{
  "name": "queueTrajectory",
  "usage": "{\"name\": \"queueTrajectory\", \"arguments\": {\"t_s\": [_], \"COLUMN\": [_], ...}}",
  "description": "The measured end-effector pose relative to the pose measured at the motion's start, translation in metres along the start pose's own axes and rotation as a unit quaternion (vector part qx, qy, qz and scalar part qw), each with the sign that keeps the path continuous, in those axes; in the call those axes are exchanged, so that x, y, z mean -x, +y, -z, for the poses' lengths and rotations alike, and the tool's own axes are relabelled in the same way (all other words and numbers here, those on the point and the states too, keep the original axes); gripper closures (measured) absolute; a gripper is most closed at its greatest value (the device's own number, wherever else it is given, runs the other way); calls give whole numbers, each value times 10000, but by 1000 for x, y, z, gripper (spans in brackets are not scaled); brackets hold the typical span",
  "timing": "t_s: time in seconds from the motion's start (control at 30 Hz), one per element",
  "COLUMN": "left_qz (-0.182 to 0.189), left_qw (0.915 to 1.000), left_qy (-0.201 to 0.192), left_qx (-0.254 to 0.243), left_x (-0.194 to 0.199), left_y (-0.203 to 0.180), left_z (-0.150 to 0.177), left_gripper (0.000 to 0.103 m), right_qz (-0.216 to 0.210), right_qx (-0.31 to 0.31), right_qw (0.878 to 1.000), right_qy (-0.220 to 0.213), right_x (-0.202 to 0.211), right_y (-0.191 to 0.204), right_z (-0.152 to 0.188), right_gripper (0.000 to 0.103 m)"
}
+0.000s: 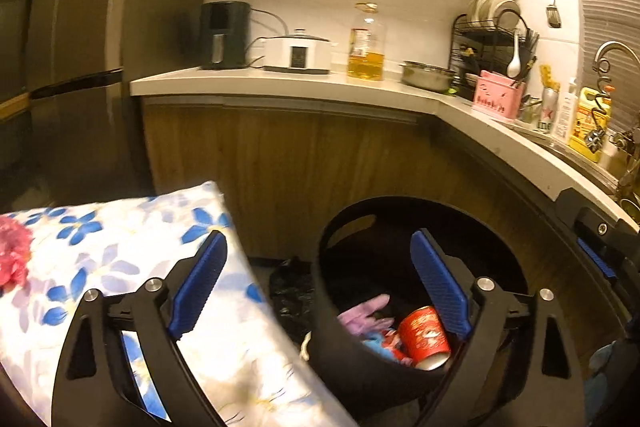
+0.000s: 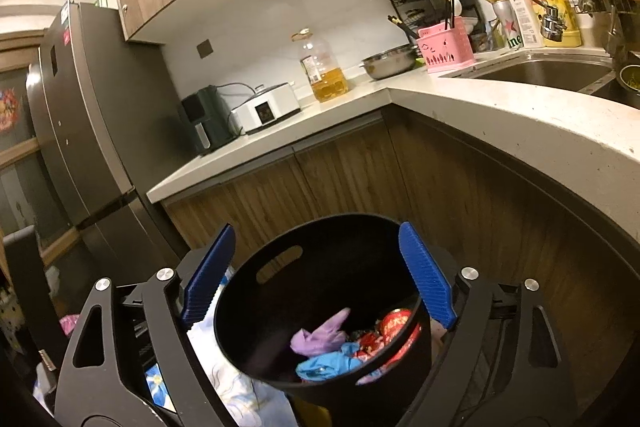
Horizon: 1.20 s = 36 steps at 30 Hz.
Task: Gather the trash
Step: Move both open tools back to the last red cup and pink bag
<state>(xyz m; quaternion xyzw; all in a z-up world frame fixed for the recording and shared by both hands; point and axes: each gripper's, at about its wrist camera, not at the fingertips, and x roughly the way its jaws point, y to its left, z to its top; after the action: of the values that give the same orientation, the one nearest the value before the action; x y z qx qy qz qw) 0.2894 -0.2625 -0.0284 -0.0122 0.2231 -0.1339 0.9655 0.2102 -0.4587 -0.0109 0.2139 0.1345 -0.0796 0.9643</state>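
A black round trash bin (image 1: 344, 359) stands on the floor below the counter; it also shows in the right wrist view (image 2: 248, 331). Inside lie a red paper cup (image 1: 424, 337), a purple glove (image 2: 320, 337), a blue wrapper (image 2: 326, 365) and red scraps (image 2: 394, 327). My left gripper (image 1: 316, 287) is open and empty, hanging over the bin's left rim. My right gripper (image 2: 316, 273) is open and empty, above the bin's opening. The right gripper's edge shows at the far right of the left wrist view (image 1: 596, 247).
A floral cloth surface (image 1: 120, 267) lies left of the bin. A black plastic bag (image 1: 290, 291) sits behind it. Wooden cabinets (image 2: 340, 171) and a white L-shaped counter (image 2: 500, 115) with appliances, oil bottle (image 2: 322, 67), dish rack and sink (image 2: 540, 71) lie behind. A fridge (image 2: 88, 131) stands left.
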Motion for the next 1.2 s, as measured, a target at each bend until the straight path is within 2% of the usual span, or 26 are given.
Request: {"name": "queueTrajectory", "arguments": {"t_s": [0.37,0.57,0.9,1.2], "left_qz": [-620,-814,-1165,-1509], "left_qw": [9977,9959,9914,9849], "left_qy": [-177,-157,-278,-346], "left_qx": [222,358,530,775], "left_x": [50,69,107,139], "left_y": [40,59,96,145], "left_z": [18,24,35,47], "left_gripper": [6,6,6,6], "right_qz": [109,28,-252,-608], "right_qx": [289,421,526,705], "right_qw": [9994,9990,9982,9954], "right_qy": [144,111,140,246], "right_x": [20,34,53,61], "right_y": [25,47,84,129], "right_z": [24,36,52,74], "right_gripper": [19,19,19,19]}}
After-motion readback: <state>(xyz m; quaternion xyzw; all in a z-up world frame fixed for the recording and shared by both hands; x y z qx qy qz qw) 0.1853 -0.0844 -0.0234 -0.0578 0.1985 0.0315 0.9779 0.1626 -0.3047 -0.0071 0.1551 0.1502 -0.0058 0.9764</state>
